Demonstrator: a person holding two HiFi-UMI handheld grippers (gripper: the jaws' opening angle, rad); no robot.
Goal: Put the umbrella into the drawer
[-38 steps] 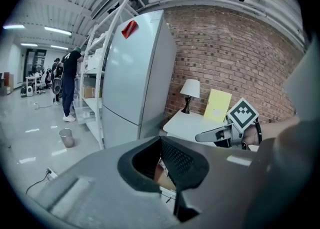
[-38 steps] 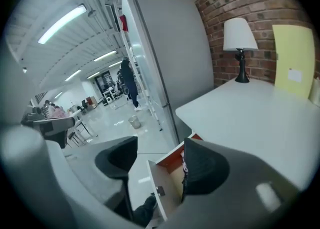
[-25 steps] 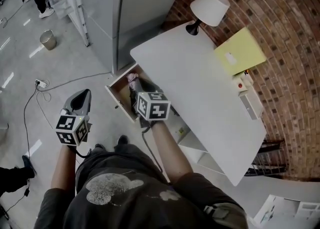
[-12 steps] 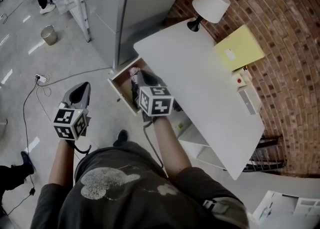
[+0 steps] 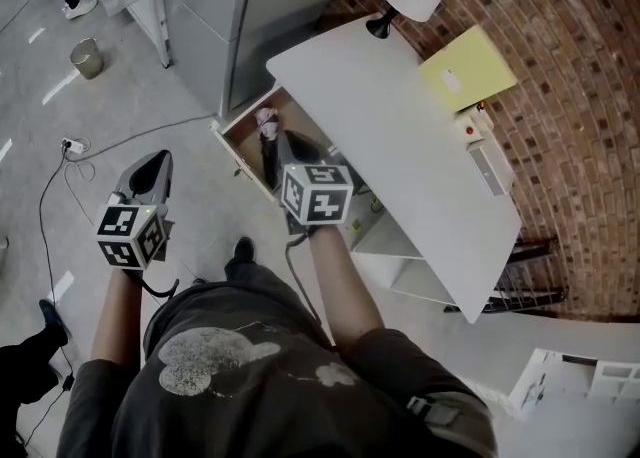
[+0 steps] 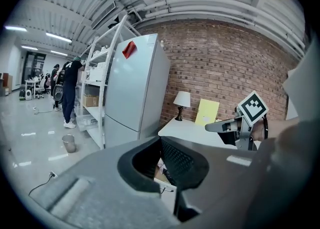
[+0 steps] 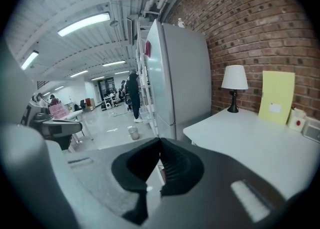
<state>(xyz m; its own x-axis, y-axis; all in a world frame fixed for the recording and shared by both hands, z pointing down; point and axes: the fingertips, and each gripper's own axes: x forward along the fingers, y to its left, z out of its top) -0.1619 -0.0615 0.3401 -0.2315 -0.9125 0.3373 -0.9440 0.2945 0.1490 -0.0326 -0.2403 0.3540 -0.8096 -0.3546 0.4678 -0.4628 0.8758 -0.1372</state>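
While a person stands beside a white table (image 5: 400, 136), its wooden drawer (image 5: 228, 143) is pulled out toward them. The umbrella (image 5: 268, 154) lies inside it. It is a folded, dark, compact shape with a pinkish end (image 5: 266, 118) pointing away from the person. The right gripper (image 7: 160, 139) hovers over the near end of the drawer, its jaws pressed together on nothing. The left gripper (image 6: 160, 138) is held well off to the side over the bare floor, its jaws likewise meeting at the tips and empty.

Judging by its small folded form, the umbrella looks light and easy to carry. The fabric is probably soft and loose around a stiff central shaft. A grip across the middle of the bundle, or on the firmer pinkish end, would likely hold best. A pinch on loose cloth alone could slip.

No brand or writing can be read. A red tag (image 6: 129, 49) sits on the fridge (image 6: 135, 88) door. A yellow folder (image 5: 465, 68) leaning on the brick wall carries a pale label too small to read. Each gripper's cube shows only black-and-white square markers.
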